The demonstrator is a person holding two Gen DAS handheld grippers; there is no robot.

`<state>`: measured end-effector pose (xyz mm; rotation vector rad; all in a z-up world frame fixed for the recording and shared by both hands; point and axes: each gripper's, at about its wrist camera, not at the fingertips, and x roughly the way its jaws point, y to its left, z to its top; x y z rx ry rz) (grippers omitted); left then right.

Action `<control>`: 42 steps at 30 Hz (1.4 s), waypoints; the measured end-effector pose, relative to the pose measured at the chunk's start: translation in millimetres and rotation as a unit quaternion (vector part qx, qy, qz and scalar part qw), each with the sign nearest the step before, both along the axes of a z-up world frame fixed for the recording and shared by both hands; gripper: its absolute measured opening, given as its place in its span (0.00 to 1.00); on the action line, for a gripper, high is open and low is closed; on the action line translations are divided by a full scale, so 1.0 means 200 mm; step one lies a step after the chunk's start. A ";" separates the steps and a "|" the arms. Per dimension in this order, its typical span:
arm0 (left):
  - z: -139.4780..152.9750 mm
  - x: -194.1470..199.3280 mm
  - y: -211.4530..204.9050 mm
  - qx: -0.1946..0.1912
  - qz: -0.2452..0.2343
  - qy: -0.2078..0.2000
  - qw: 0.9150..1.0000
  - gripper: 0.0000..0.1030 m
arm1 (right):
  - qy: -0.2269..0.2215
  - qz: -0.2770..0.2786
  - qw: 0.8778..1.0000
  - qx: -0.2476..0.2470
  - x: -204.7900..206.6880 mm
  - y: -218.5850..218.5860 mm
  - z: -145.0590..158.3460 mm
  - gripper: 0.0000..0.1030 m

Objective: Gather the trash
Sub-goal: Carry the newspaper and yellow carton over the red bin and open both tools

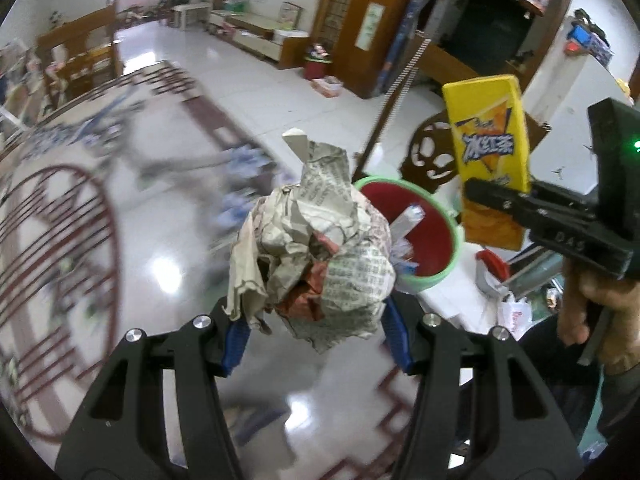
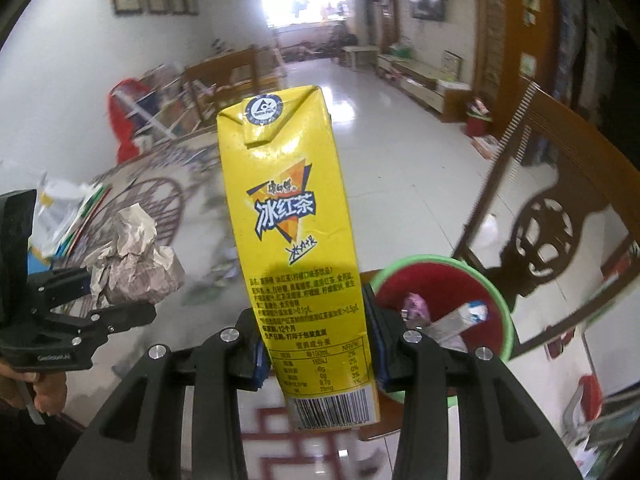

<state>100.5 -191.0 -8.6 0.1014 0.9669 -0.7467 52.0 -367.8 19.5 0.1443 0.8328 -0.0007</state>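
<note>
Newspaper, crumpled into a ball [image 1: 316, 256], sits clamped between the blue pads of the left gripper [image 1: 316, 332], lifted above the patterned tabletop [image 1: 80, 216]. Ahead and right of it stands a red bin with a green rim [image 1: 428, 236] holding wrappers. The right gripper [image 2: 318, 344] is clamped on an upright yellow iced-tea carton [image 2: 296, 224], the bin just right of its fingers, a carved wooden chair [image 2: 548, 216] beyond.

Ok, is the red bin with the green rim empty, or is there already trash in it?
Not empty. The red bin already holds a few wrappers on its bottom, with plenty of room left; how deep the trash goes, cannot tell.
</note>
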 end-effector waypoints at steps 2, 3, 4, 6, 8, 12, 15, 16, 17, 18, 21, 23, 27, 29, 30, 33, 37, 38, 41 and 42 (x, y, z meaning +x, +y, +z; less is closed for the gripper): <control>0.01 0.03 -0.13 -0.007 -0.014 0.008 1.000 0.52 | 0.000 -0.020 1.000 0.004 0.00 -0.12 0.00 0.36; 0.01 0.04 -0.19 -0.011 -0.020 0.013 1.000 0.52 | 0.000 -0.028 1.000 0.007 -0.01 -0.18 -0.01 0.36; 0.01 0.05 -0.26 -0.018 -0.029 0.020 0.999 0.52 | 0.002 -0.036 0.999 0.011 -0.01 -0.24 -0.01 0.36; 0.00 0.07 -0.37 -0.031 -0.042 0.033 0.998 0.52 | 0.005 -0.055 0.998 0.016 -0.01 -0.36 -0.03 0.36; 0.00 0.09 -0.47 -0.038 -0.052 0.042 0.997 0.52 | 0.013 -0.072 0.997 0.022 -0.01 -0.47 -0.07 0.36; -0.02 0.10 -0.66 -0.044 -0.071 0.052 0.995 0.52 | 0.028 -0.100 0.994 0.032 -0.03 -0.63 -0.15 0.36; -0.03 0.12 -0.80 -0.047 -0.083 0.062 0.994 0.52 | 0.037 -0.121 0.991 0.052 -0.06 -0.71 -0.21 0.36; -0.04 0.13 -0.82 -0.049 -0.085 0.067 0.993 0.52 | 0.037 -0.125 0.990 0.054 -0.07 -0.73 -0.22 0.36; -0.05 0.14 -0.85 -0.052 -0.087 0.076 0.992 0.52 | 0.038 -0.128 0.990 0.054 -0.07 -0.74 -0.22 0.36; -0.07 0.16 -0.87 -0.055 -0.088 0.084 0.991 0.52 | 0.041 -0.130 0.989 0.054 -0.07 -0.75 -0.23 0.36; -0.09 0.20 -0.92 -0.059 -0.081 0.103 0.990 0.53 | 0.047 -0.137 0.987 0.066 -0.07 -0.77 -0.26 0.36; -0.10 0.23 -0.95 -0.069 -0.080 0.120 0.987 0.61 | 0.052 -0.138 0.987 0.067 -0.06 -0.78 -0.26 0.36; -0.05 0.25 -0.97 -0.077 -0.065 0.112 0.989 0.89 | 0.074 -0.134 0.986 0.073 -0.03 -0.77 -0.30 0.58; -0.03 0.25 -0.97 -0.081 -0.061 0.114 0.988 0.92 | 0.076 -0.130 0.987 0.064 -0.02 -0.74 -0.31 0.73; -0.02 0.25 -0.95 -0.083 -0.056 0.112 0.989 0.92 | 0.075 -0.130 0.987 0.057 -0.02 -0.73 -0.30 0.78; 0.00 0.24 -0.89 -0.082 -0.050 0.102 0.990 0.94 | 0.065 -0.123 0.989 0.043 -0.01 -0.69 -0.28 0.89; 0.01 0.24 -0.80 -0.059 -0.038 0.077 0.995 0.94 | 0.049 -0.128 0.990 0.027 -0.02 -0.67 -0.25 0.93; 0.01 0.24 -0.76 -0.050 -0.034 0.069 0.996 0.94 | 0.048 -0.130 0.990 0.023 -0.01 -0.67 -0.25 0.93; 0.03 0.23 -0.64 -0.039 -0.019 0.052 0.998 0.94 | 0.041 -0.129 0.991 0.018 0.00 -0.64 -0.23 0.93; 0.04 0.22 -0.58 -0.038 -0.013 0.048 0.998 0.94 | 0.038 -0.126 0.991 0.016 0.00 -0.62 -0.22 0.93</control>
